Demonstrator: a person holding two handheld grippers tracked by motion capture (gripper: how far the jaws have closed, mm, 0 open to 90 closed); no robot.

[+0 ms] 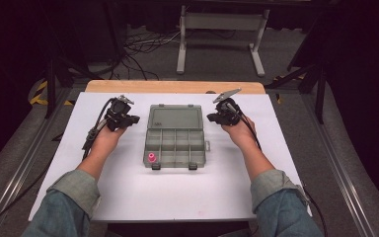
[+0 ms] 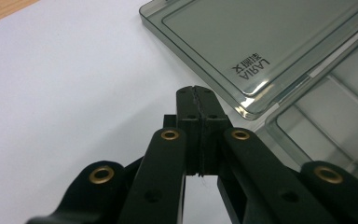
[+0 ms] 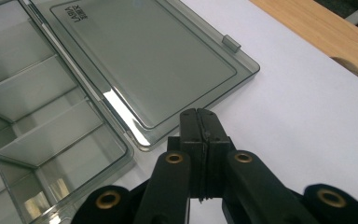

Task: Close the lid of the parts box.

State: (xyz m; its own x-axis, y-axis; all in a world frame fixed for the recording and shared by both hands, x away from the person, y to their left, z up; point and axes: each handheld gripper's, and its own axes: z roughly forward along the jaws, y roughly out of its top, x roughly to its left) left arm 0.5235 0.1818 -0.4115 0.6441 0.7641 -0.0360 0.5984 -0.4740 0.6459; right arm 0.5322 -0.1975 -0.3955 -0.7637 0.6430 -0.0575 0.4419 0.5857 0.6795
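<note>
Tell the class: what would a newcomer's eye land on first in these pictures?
Probably the open grey compartment box at the middle of the white table, lid laid flat behind it. Next, the small pink piece in its near-left compartment. The left gripper and right gripper, both shut, flank the box.

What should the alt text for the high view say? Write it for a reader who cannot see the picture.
A clear grey plastic organizer box lies open on a white table, its lid folded flat away from the person. A small pink object sits in its near-left compartment. The left tongs and right tongs rest on either side of it, both closed and empty.
</note>
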